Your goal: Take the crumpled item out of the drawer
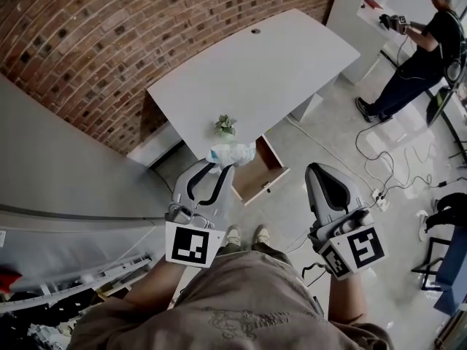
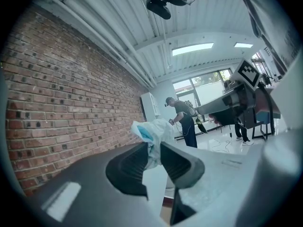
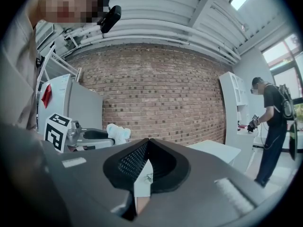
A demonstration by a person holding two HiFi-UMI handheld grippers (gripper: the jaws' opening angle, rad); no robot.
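While the jaws of the left gripper (image 1: 217,166) pinch the crumpled item (image 1: 232,154) near the open drawer (image 1: 257,181), the right gripper (image 1: 314,168) has its jaws closed together, empty.

A lab-like workroom: a white bench (image 1: 255,71) stands against a bare brick wall (image 1: 95,42). Right of the bench, cables (image 1: 394,162) and a power strip (image 1: 378,195) trail over the glossy floor, near a person (image 1: 419,57) wearing a headset and backpack.
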